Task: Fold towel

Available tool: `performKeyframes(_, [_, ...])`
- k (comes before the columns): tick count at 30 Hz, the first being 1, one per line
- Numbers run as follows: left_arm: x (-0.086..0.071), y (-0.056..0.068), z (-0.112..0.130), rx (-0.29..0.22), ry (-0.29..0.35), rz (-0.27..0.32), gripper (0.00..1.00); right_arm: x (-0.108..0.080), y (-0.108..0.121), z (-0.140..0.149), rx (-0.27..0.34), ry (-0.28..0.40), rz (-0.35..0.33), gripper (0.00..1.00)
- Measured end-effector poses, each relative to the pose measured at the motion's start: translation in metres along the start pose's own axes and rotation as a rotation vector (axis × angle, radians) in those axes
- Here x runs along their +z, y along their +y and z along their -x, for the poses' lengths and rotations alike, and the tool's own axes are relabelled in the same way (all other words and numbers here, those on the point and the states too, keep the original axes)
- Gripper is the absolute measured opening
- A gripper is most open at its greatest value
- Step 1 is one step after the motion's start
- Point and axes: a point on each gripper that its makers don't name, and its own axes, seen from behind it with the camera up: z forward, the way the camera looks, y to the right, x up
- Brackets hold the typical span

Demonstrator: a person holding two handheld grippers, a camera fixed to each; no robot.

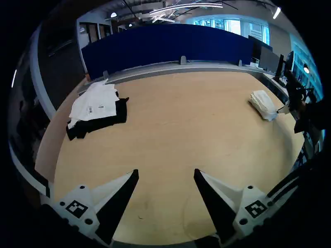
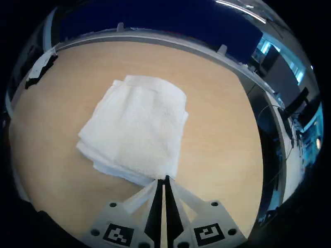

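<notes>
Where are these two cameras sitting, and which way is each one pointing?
Left gripper view: rides the left gripper, open, looking across the table toward a blue partition; its fingers frame the bottom.
Right gripper view: rides the right gripper, shut, looking down on the folded towel.
Shared: the same table and towel.

The folded towel [image 2: 136, 128] is plain white. The surface [image 2: 223, 124] is light tan wood. The far left pile of clothes [image 1: 97, 108] is white on top and black below. The far divider wall [image 1: 165, 45] is dark blue. The left gripper [image 1: 165, 171] and right gripper [image 2: 164, 178] are white, with black fingers [image 1: 120, 198] and black-and-white square marks.
</notes>
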Motion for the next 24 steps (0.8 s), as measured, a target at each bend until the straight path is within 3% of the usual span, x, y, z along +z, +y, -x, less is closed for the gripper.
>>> performKeyframes(17, [-0.0004,-0.0022,0.0022,0.002,0.0,-0.002,1.0,0.0064,0.0053,0.0003,0.018,-0.021,0.035,0.06])
performKeyframes(21, [-0.0013,-0.002,0.0028,0.0,0.002,-0.001,1.0,0.0044,0.0063,0.0007,0.023,-0.021,0.044,0.14])
performKeyframes(24, [-0.0018,-0.0025,0.0029,0.001,0.002,-0.003,1.0,0.0017,0.0084,0.0009,0.028,-0.013,0.056,0.27])
